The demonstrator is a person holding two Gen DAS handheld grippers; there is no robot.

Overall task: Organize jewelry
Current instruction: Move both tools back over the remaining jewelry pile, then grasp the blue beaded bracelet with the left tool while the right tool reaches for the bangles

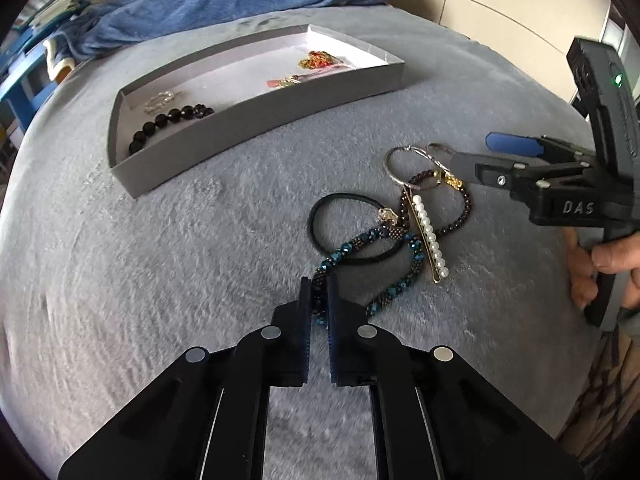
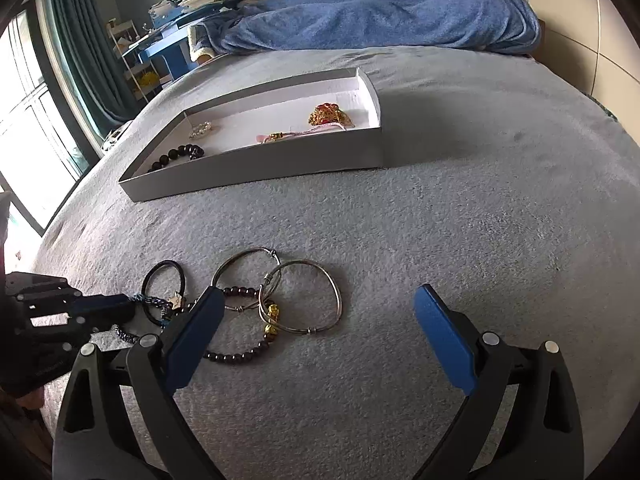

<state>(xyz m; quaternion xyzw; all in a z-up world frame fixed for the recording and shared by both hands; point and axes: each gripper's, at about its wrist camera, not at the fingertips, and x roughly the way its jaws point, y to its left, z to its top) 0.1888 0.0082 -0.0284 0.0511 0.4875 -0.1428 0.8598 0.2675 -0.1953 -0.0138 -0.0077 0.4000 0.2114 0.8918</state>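
Your left gripper [image 1: 319, 296] is pinched nearly closed on the blue beaded bracelet [image 1: 376, 264], down on the grey blanket [image 1: 160, 260]; it looks gripped, though the fingers hide the contact. Your right gripper [image 2: 316, 336] is spread wide with nothing in it, hovering over the silver bangles [image 2: 304, 300] and the dark bead bracelet [image 2: 240, 356]. A black hair tie [image 1: 344, 224] and a pearl hair clip [image 1: 429, 232] lie tangled beside the blue bracelet. The grey box [image 1: 256, 120] sits well beyond the pile, with a black bead bracelet [image 1: 168, 122] and a gold piece [image 1: 318, 59] inside
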